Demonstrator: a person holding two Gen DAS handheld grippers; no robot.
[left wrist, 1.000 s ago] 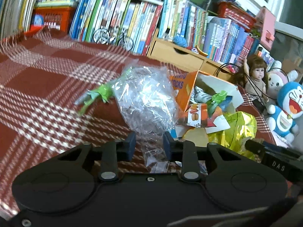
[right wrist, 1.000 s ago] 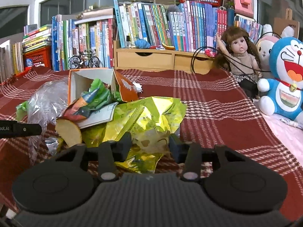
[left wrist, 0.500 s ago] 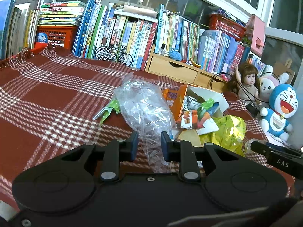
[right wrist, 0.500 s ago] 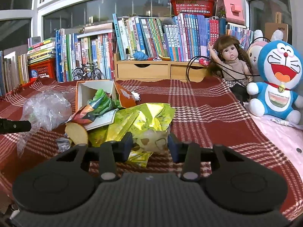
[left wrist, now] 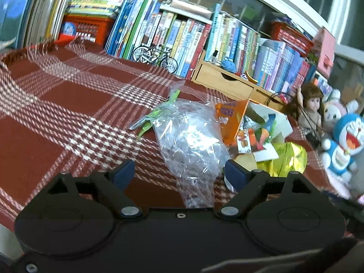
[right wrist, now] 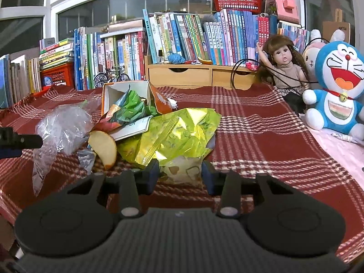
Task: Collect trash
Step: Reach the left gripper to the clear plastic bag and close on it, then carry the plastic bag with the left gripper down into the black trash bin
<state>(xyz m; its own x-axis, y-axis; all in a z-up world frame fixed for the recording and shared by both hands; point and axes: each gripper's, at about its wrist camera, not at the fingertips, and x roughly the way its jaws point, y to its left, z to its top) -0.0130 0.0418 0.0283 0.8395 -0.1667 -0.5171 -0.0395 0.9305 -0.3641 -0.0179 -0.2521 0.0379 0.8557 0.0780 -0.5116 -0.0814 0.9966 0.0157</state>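
So on the left, the left hand-held gripper [left wrist: 179, 174] has just been opening up and now its jaws stand wide, with the clear plastic bag [left wrist: 191, 141] lying loose between them on the red plaid worktop [left wrist: 75, 100], pads not pressing it. A green wrapper [left wrist: 154, 116] pokes out at the bag's far left side. Just right of the bag is the orange snack box [right wrist: 127, 97], tipped over and stuffed with wrappers, and an apple slice [right wrist: 103, 146] sits in front of it. Further right, the right hand-held gripper [right wrist: 179, 175] is clamped on the near end of the yellow-green foil bag [right wrist: 173, 134], pads tight on both sides. Far right, well apart from the trash pile, a doll [right wrist: 283, 68] and a blue plush cat [right wrist: 336, 86].
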